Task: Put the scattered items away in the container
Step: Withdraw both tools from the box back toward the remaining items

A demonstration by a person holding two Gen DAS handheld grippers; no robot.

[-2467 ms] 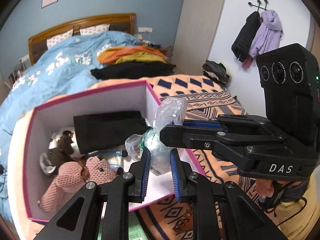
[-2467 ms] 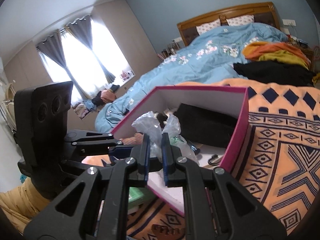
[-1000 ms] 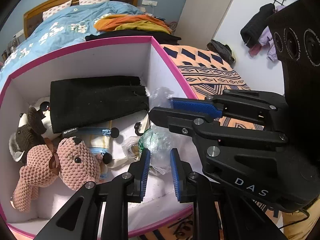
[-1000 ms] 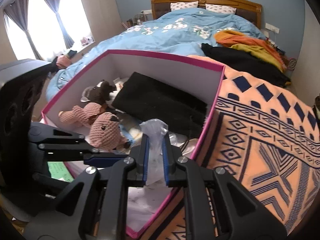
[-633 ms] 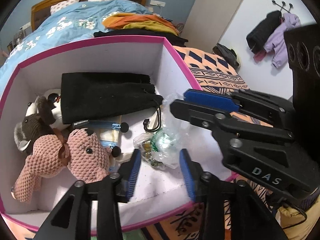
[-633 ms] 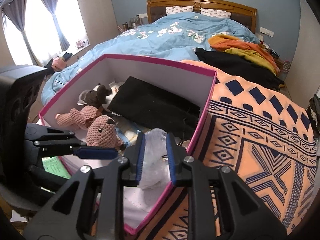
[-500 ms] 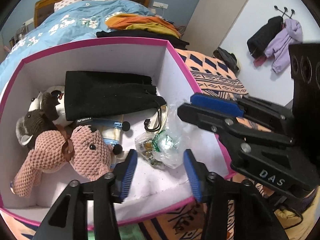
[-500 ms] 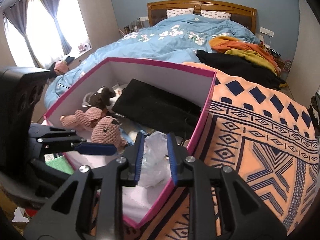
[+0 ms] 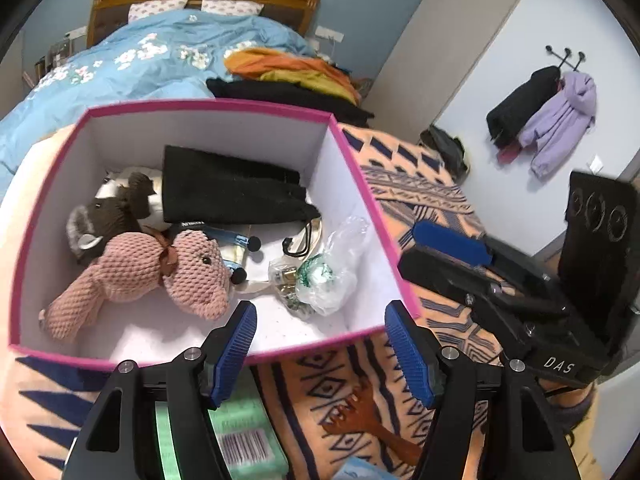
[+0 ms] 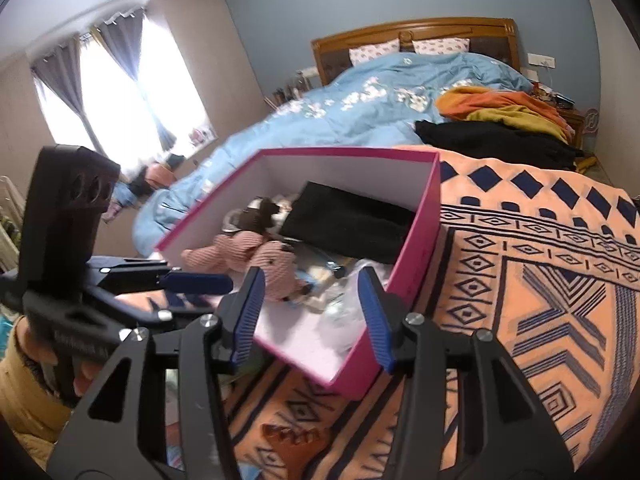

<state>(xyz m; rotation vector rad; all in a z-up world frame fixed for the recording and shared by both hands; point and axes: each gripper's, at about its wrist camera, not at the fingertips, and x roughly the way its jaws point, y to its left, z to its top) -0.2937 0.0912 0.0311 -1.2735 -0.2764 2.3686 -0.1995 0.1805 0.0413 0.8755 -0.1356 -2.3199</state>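
Note:
A pink-rimmed white box [image 9: 356, 168] [image 10: 420, 256] stands on an orange patterned blanket. Inside lie a pink knitted bear [image 9: 160, 276] [image 10: 248, 256], a brown plush [image 9: 108, 216], a black cloth pouch [image 9: 232, 192] [image 10: 352, 220] and a clear plastic bag [image 9: 328, 272] near the front right corner. My left gripper [image 9: 324, 356] is open and empty, just in front of the box. My right gripper [image 10: 312, 312] is open and empty, at the box's near corner; it also shows in the left wrist view [image 9: 460, 256].
A green packet with a barcode [image 9: 240, 436] and a brown wooden fork-like comb [image 9: 360, 420] [image 10: 284, 436] lie on the blanket in front of the box. Behind are a blue duvet [image 9: 140, 68], piled clothes [image 10: 500, 120] and coats on a wall hook [image 9: 544, 112].
Both grippers lowered the plastic bag into the box, opened and let it go. Both have pulled back toward the box's front, jaws wide.

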